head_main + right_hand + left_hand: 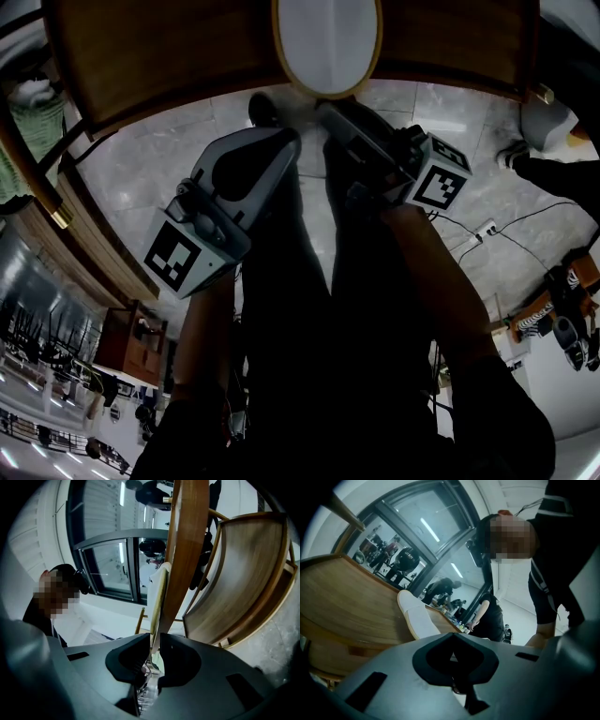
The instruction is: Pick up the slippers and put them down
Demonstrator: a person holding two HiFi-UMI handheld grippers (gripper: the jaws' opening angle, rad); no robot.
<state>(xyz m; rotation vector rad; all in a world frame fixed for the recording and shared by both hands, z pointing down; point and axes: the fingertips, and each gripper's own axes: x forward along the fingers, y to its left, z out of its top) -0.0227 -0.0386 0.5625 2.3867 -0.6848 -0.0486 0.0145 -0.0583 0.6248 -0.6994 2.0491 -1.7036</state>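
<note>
1. Slipper (pixel 326 42): flat oval, white face, tan rim. It is seen at the top of the head view, in front of a curved, wood-grain bent-wood chair (pixel 141 56).
2. R gripper (pixel 323 105): jaws are set narrow and clamped on the slipper's thin rim, which is seen edge-on betw. the pads.
3. L gripper (pixel 289 138): smooth grey moulded jaws are brought together w/ nothing gripped. It is held just beside the R gripper.
4. Floor (pixel 141 178): glossy grey marble-pattern tiles.

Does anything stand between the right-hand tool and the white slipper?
Nothing visible does. The right tool is shut on the edge of the white oval slipper with the tan rim, which it holds in front of the brown wooden seat.
</note>
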